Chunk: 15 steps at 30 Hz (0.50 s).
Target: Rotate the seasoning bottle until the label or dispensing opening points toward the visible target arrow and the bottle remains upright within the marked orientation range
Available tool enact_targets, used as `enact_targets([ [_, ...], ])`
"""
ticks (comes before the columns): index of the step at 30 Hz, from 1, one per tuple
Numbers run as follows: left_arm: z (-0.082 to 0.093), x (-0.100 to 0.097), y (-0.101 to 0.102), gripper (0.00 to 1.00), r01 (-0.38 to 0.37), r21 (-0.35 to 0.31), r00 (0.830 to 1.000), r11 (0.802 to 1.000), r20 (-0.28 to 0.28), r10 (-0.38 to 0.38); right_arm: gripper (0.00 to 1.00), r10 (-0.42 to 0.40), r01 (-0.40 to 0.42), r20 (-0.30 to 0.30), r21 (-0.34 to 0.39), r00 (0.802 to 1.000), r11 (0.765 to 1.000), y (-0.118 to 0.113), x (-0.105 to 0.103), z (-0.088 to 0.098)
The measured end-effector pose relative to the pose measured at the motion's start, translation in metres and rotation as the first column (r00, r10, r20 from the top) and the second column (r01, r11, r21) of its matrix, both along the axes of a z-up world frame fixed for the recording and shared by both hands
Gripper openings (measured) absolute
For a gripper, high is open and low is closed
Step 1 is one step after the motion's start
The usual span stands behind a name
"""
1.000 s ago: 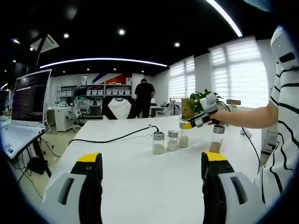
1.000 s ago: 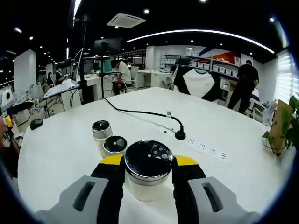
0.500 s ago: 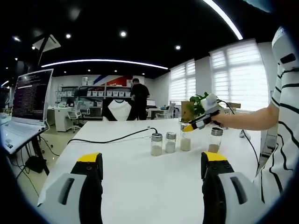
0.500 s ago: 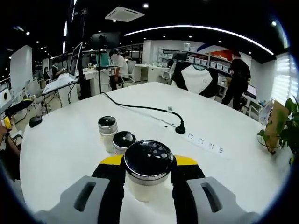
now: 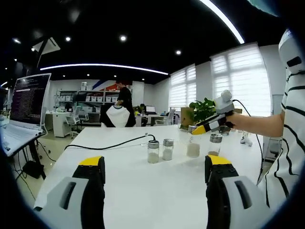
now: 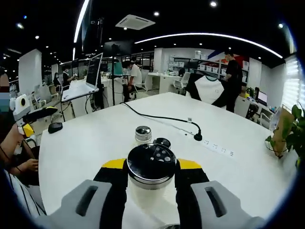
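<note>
Right now the right hand-held gripper [image 6: 151,174] is clamping the bottle [image 6: 151,168] between its yellow-tipped jaws, just below the perforated metal lid, and is holding it upright above the white counter [image 6: 90,138]. In the left gripper view that same right hand-held gripper [image 5: 196,130] is showing ahead and to the right, with the bottle [image 5: 193,144] beneath it. Two more shakers [image 6: 143,134] are standing just ahead of the held one, and a power strip [image 6: 219,148] is lying further off to the right. The left hand-held gripper [image 5: 151,167] is hanging open, with nothing between its jaws. No target arrow or marked range can be made out, so the turn itself probably remains to be done, and how close the lid holes are to alignment cannot be judged.
</note>
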<state>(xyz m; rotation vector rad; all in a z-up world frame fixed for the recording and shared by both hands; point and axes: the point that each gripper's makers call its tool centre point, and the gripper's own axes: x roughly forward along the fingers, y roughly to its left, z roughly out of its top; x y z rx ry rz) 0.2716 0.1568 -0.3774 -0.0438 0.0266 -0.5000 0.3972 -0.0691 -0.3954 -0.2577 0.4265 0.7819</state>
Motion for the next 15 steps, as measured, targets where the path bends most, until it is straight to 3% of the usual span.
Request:
enact_targets([
  [5, 0.003, -0.004, -0.005, 0.91, 0.009, 0.001, 1.000, 1.000, 0.010, -0.009, 0.37, 0.019, -0.019, 0.002, -0.031, 1.000, 0.999, 0.006, -0.016, -0.010],
  [15, 0.003, -0.013, -0.003, 0.91, 0.001, 0.005, 1.000, 1.000, 0.015, -0.001, 0.37, 0.051, -0.052, -0.014, -0.068, 0.999, 0.996, 0.015, -0.028, -0.030],
])
